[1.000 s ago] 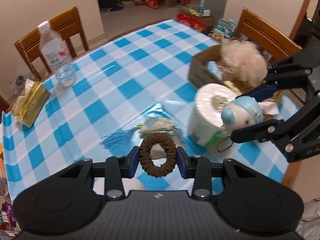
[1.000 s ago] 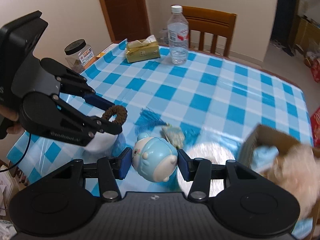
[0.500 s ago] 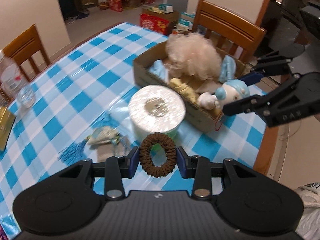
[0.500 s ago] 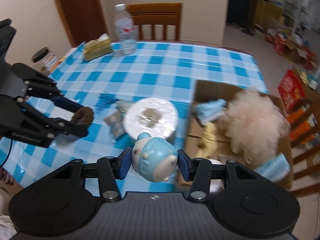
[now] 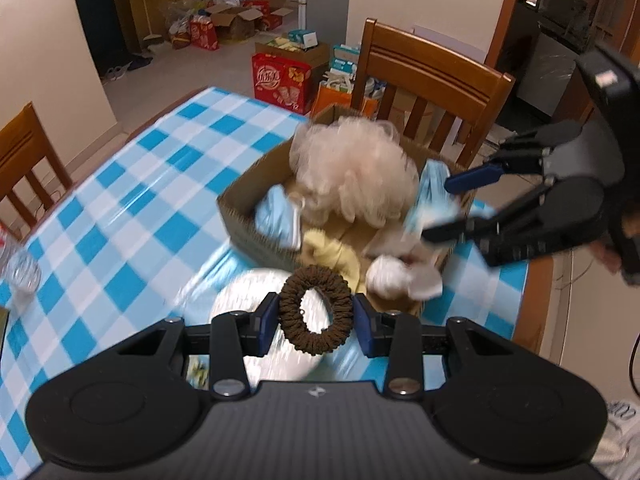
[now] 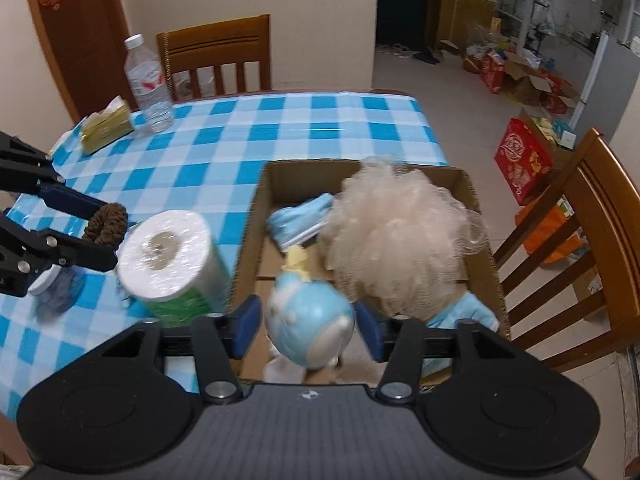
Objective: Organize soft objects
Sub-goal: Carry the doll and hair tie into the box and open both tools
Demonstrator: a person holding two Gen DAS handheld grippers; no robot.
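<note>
Between the parted pads of the right gripper [image 6: 308, 326], over the near end of the cardboard box [image 6: 468, 188]: blue plush toy [image 6: 308, 330], blurred, clear gaps on both sides, jaws opening, so let go and likely dropping in. Just below it, something white on the box floor, too smeared to name. In the left gripper [image 5: 316, 318], clenched on both sides: brown hair scrunchie [image 5: 316, 308], upright ring, carried above the table [image 5: 132, 216] near the roll of paper [image 6: 172, 256], short of the box's near wall. Further in the box: yellow cloth [image 5: 332, 250], pale blue fabric pieces [image 6: 300, 220], and the big peach bath pouf [image 6: 400, 236] filling the far half. Beyond, on the checked cloth: water bottle [image 6: 148, 84] and gold tissue pack [image 6: 106, 128], well apart from the box; wooden chair [image 5: 428, 80] behind it. Step in hand, judged: release of the toy into the box, with the scrunchie next in line. Called for next: right gripper lifted clear of the box; left one brought over a free spot at the near end, beside the yellow cloth, lowered a little, then opened so the light ring falls inside rather than catching on the wall or the pouf.
</note>
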